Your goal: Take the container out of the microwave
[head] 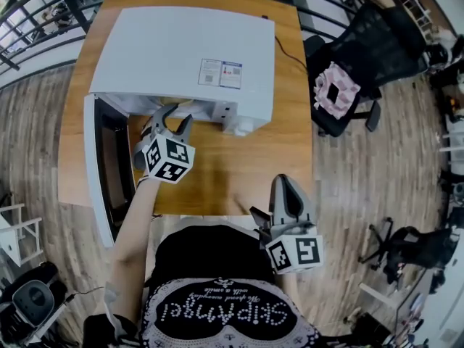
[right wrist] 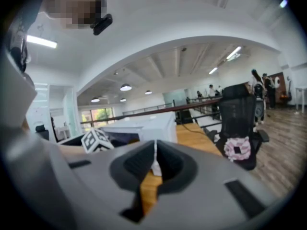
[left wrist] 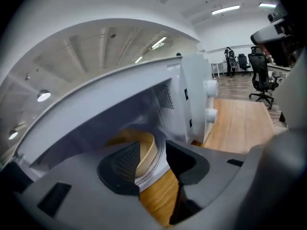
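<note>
Wooden surface (head: pixel 217 172) carries the microwave (head: pixel 167 49), door (head: pixel 98 172) open. Left hand-held gripper (head: pixel 175 119), jaws spread, aims at the container (left wrist: pixel 146 152) inside to grasp it; right hand-held gripper (head: pixel 286 183) waits, pressed together.

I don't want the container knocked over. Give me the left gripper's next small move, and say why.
Probably ease the left gripper a little deeper into the microwave, until it straddles the container's wall. Its fingers stand apart at the open cavity, and the tan container shows between them, seemingly farther in and untouched.
</note>
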`<state>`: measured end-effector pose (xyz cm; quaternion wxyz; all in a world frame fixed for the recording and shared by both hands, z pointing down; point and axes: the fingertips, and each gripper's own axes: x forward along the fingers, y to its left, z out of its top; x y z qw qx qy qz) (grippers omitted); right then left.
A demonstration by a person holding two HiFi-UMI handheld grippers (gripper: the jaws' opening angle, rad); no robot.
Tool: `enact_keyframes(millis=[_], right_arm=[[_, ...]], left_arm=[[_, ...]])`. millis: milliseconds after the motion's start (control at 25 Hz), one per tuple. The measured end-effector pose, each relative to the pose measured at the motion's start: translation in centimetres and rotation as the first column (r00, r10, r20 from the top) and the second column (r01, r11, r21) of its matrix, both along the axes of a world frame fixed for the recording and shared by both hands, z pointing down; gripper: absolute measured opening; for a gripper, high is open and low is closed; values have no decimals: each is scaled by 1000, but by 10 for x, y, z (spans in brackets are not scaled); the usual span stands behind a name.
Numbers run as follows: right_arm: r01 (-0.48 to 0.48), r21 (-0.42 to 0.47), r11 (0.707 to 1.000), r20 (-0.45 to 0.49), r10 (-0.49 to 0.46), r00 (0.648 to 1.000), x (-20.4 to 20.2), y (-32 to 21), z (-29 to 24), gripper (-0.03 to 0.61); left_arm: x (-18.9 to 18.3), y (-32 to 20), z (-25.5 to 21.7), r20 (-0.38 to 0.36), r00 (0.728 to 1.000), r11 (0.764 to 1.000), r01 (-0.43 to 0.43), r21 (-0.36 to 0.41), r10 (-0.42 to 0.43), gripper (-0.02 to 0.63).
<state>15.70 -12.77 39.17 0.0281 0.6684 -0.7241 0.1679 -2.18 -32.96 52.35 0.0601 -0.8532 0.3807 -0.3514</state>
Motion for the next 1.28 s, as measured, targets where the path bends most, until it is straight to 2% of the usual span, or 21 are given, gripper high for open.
enact_keyframes(millis=[160, 280, 440, 800, 1000, 1280], right_arm=[[-17, -6, 1000, -1, 17, 1000, 2, 0, 3, 35], [-26, -17, 1000, -2, 26, 1000, 3, 1, 7, 35], [-33, -16, 999, -3, 33, 999, 2, -1, 5, 35], [-38, -4, 999, 4, 38, 999, 0, -6, 1, 35], [-39, -12, 999, 5, 39, 999, -1, -5, 2, 35], [-40, -21, 999, 7, 40, 999, -3, -6, 5, 35]], left_arm=[[0, -15, 23, 85, 996, 999, -27, -20, 28, 191], [1, -22, 37, 163, 984, 998, -64, -28, 68, 191], [-1, -31, 48, 232, 966, 993, -103, -55, 113, 192], [0, -40, 71, 310, 930, 977, -163, -134, 198, 192], [1, -41, 77, 340, 916, 975, -179, -130, 214, 190], [2, -44, 77, 395, 892, 976, -204, -79, 219, 94]])
